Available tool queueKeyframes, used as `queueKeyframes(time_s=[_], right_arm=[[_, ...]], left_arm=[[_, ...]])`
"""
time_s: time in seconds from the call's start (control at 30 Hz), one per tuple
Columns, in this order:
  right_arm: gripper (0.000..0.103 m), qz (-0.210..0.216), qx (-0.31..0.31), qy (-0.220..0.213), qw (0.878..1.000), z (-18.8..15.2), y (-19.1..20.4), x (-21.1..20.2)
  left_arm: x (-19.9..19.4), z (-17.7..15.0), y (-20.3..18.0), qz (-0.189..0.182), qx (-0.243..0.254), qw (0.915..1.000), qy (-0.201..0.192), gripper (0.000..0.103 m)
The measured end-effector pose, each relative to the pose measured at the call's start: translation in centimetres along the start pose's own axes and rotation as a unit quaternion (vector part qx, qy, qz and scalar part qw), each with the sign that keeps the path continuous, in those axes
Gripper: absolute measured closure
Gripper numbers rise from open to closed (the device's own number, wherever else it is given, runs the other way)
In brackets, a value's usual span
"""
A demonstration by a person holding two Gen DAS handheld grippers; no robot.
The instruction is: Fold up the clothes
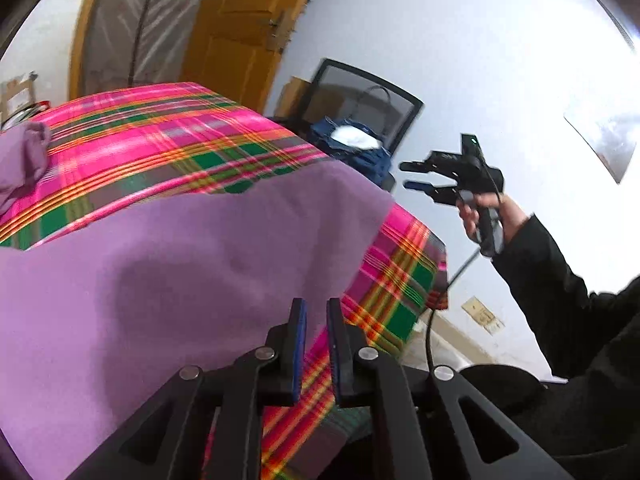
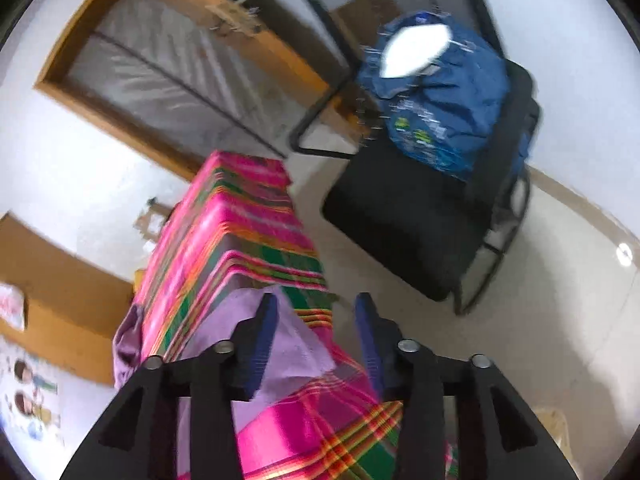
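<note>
A purple cloth (image 1: 180, 260) lies spread flat over a table covered with a pink plaid tablecloth (image 1: 160, 132). My left gripper (image 1: 316, 308) hovers over the cloth's near right edge. Its blue pads stand a narrow gap apart, with nothing between them. A bunched purple piece (image 1: 20, 160) sits at the far left of the table. My right gripper (image 1: 404, 176) is held in the air to the right of the table, open and empty. In the right wrist view, the right gripper (image 2: 316, 304) looks down at a corner of the purple cloth (image 2: 288, 344) and the tablecloth (image 2: 240, 220).
A black mesh chair (image 2: 400, 220) stands beyond the table's far right corner with a blue bag (image 2: 440, 92) on it. A wooden door frame (image 1: 240, 20) is behind the table. A person's dark sleeve (image 1: 560, 300) and a cable are at the right.
</note>
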State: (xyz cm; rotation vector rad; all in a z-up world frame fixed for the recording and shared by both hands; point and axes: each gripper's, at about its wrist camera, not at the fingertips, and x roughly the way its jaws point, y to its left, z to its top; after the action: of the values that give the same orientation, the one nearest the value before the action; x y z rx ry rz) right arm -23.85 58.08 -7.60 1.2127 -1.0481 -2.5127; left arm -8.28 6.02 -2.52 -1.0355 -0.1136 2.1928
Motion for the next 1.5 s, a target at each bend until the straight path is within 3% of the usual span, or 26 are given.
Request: queueKeyframes(time_s=[0.13,0.27,0.4,0.57,0.73,0.83,1.0,1.07,1.2,1.3,1.33,1.43,1.5], right_arm=[[0.049,0.026,-0.036,0.049,0.998,-0.1,1.6,3.2],[0.049,0.049,-0.078,0.089,0.992,0.9,2.9,6.5],[0.041,0.074,-0.106,0.116,0.985,2.3,3.7,9.2],[0.042,0.088,-0.139,0.152,0.975,1.6,4.7,11.4],[0.089,0.078,-0.165,0.115,0.977,1.2,5.9,9.8],[0.093,0.056,-0.180,0.083,0.979,1.1,6.7,8.4],[0.093,0.037,-0.172,0.031,0.984,1.7,7.7,6.6],[0.091,0.011,-0.159,0.045,0.986,1.8,7.4,7.1],[0.084,-0.036,-0.151,0.037,0.987,1.7,6.7,6.5],[0.068,-0.068,-0.151,0.018,0.986,1.5,6.2,5.5],[0.067,-0.079,-0.150,0.012,0.985,1.5,6.1,5.1],[0.066,-0.036,-0.209,0.005,0.977,0.4,9.3,4.1],[0.055,-0.004,-0.263,0.026,0.965,-1.4,12.1,4.9]], left_arm=[[-0.8,0.1,2.1,0.040,-0.050,0.9978,-0.020,0.089],[-1.4,-0.3,3.9,0.051,-0.087,0.9946,-0.026,0.088],[-1.5,-0.8,4.3,0.057,-0.096,0.9934,-0.024,0.088],[-1.4,-0.9,4.5,0.069,-0.102,0.9921,-0.024,0.088],[-1.2,-0.5,5.2,0.087,-0.111,0.9897,-0.023,0.088],[-1.4,-0.7,5.7,0.095,-0.122,0.9877,-0.024,0.088],[-1.7,-1.0,6.5,0.108,-0.141,0.9838,-0.027,0.088],[-1.9,-1.2,6.9,0.113,-0.148,0.9821,-0.028,0.088],[-2.3,-1.5,7.5,0.121,-0.159,0.9793,-0.030,0.088],[-2.5,-1.8,8.0,0.122,-0.164,0.9784,-0.027,0.088],[-2.5,-1.9,8.0,0.122,-0.165,0.9784,-0.026,0.088],[-2.2,-1.9,8.0,0.119,-0.164,0.9790,-0.023,0.088],[-1.8,-1.9,7.9,0.116,-0.164,0.9794,-0.020,0.088]])
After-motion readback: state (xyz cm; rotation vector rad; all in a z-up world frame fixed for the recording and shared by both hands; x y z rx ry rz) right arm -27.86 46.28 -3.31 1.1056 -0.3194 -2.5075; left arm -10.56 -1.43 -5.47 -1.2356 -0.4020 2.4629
